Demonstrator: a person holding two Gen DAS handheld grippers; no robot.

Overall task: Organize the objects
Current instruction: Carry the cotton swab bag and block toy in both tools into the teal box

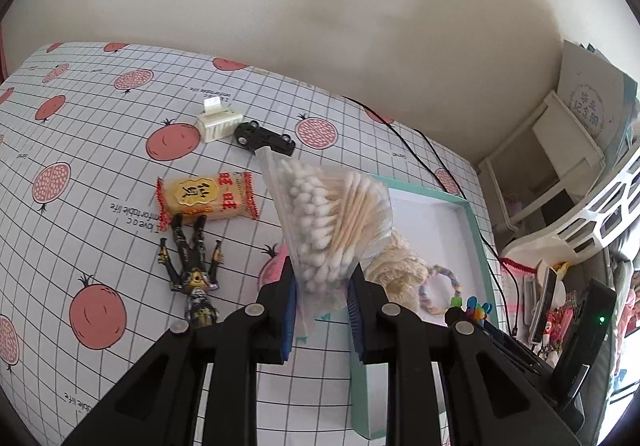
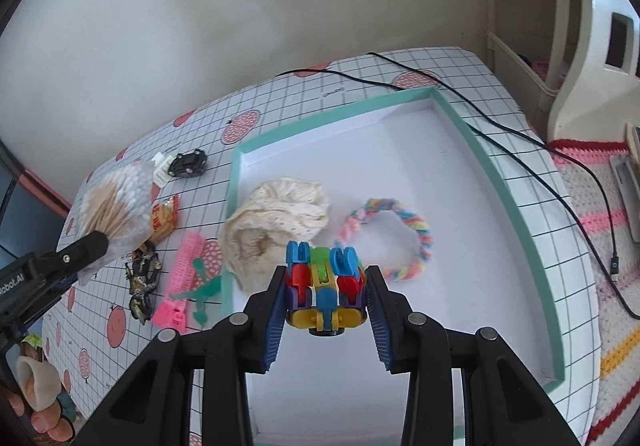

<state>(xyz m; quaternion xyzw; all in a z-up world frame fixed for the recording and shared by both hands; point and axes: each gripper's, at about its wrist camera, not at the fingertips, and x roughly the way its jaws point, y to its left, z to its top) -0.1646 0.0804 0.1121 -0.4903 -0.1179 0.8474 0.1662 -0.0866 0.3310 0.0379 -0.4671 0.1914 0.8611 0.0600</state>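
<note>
Left gripper (image 1: 322, 278): fingers narrowed on the swab bag (image 1: 328, 222), pinching its lower end and holding it up above the table (image 1: 100, 174).
Swab bag: clear plastic, packed with cotton swabs, raised off the cloth just left of the tray (image 1: 476, 230); in the right wrist view it hangs at the far left, over the table.
Right gripper (image 2: 326, 286): fingers closed on the block toy (image 2: 324, 286), which sits between the blue pads, over the tray's white floor.
Block toy: bright plastic pieces, blue, red, green and yellow, held near the tray's near left part.
Tray: shallow, teal rim, white inside, on the table's right side.
In the tray: a cream cloth (image 2: 276, 226) at the left wall and a pastel ring (image 2: 388, 238) just right of it, apart from each other.
On the table, left of the tray: snack pack (image 1: 206, 196), figure (image 1: 192, 262), black car (image 1: 264, 138), small white box (image 1: 220, 122), pink comb (image 2: 180, 282), green clip (image 2: 204, 290).
Cable (image 2: 520, 134): black, running across the table's far edge and past the tray's right rim.
</note>
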